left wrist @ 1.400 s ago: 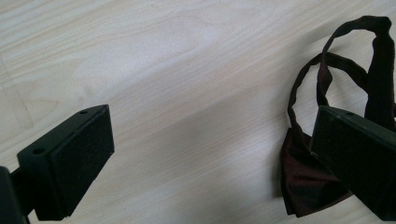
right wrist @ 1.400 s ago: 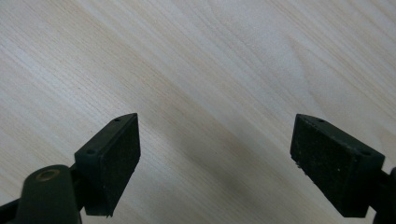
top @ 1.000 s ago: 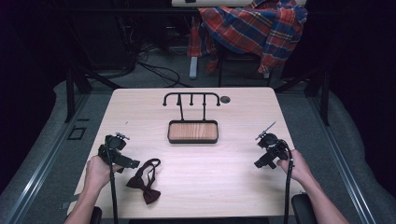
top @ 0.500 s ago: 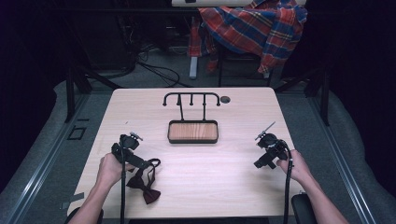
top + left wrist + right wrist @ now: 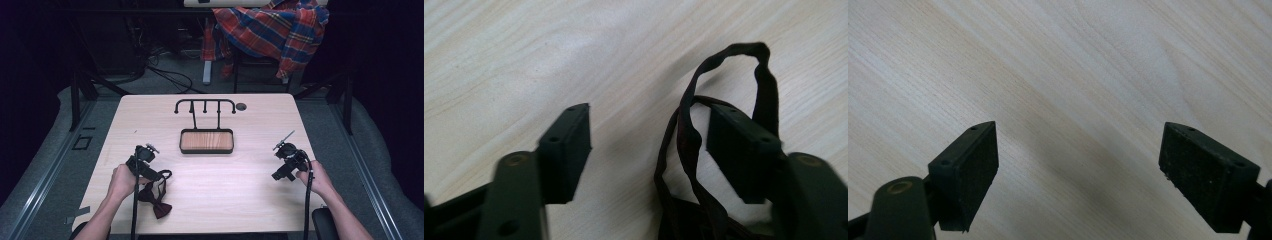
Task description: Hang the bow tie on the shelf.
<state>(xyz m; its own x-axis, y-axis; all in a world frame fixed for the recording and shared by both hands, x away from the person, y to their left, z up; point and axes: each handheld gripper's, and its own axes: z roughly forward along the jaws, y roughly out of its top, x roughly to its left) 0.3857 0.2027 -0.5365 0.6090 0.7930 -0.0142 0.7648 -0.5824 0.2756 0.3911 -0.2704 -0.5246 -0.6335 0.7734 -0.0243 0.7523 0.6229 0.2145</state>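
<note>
From the high view, the bench [image 5: 250, 200] carries a wooden tray [image 5: 206, 141] at its middle, with a black hook rack [image 5: 205, 106] standing just behind it and a small dark round hole [image 5: 241, 106] beside the rack's right end. A dark red bow tie [image 5: 156, 200] lies near the front left edge, its strap [image 5: 161, 176] looping up toward the left gripper [image 5: 143, 159], which sits right at the strap. The right gripper [image 5: 286, 161] is well apart, over bare wood near the right edge. Beyond the bench a plaid shirt [image 5: 272, 30] hangs over a chair. The left gripper view gives what the high view cannot: the jaws of the left gripper [image 5: 649, 150] are spread, and the strap [image 5: 691, 135] rises between them, running close against the inner face of the right-hand jaw, while its loop arches over that jaw's tip; nothing is pinched. The right gripper view shows the right gripper [image 5: 1078, 172] with jaws spread wide over plain wood grain.
</note>
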